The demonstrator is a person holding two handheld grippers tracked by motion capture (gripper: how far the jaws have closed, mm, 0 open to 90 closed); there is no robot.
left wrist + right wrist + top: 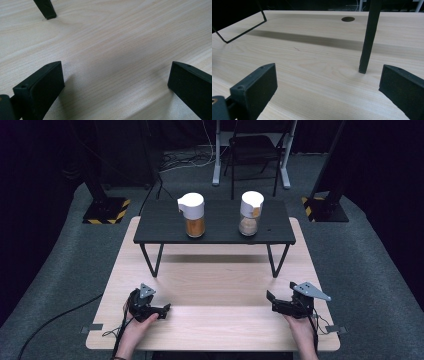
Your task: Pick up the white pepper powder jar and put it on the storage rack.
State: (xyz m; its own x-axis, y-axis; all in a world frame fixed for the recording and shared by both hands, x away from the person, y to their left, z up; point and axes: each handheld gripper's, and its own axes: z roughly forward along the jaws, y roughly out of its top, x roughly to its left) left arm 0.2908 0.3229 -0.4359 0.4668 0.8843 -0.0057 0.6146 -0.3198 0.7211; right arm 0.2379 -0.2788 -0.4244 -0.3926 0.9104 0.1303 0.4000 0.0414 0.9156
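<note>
Two white-lidded jars stand on a low black shelf (215,232) at the far side of the wooden table (215,325). The left jar (193,215) holds orange-brown contents and the right jar (250,213) holds beige contents. Near the table's front left, a hand holds my left gripper (165,311) low over the wood. It is open, with bare wood between its jaws (116,75). At the front right, my right gripper (271,301) is also open and empty (328,77), facing a shelf leg (368,37). Both grippers are well short of the jars.
The shelf's thin black legs (152,260) stand on the table between the grippers and the jars. One leg foot (46,8) is ahead of the left gripper. The tabletop has a round hole (348,19). A chair (252,150) and striped stand bases (105,210) are beyond the table.
</note>
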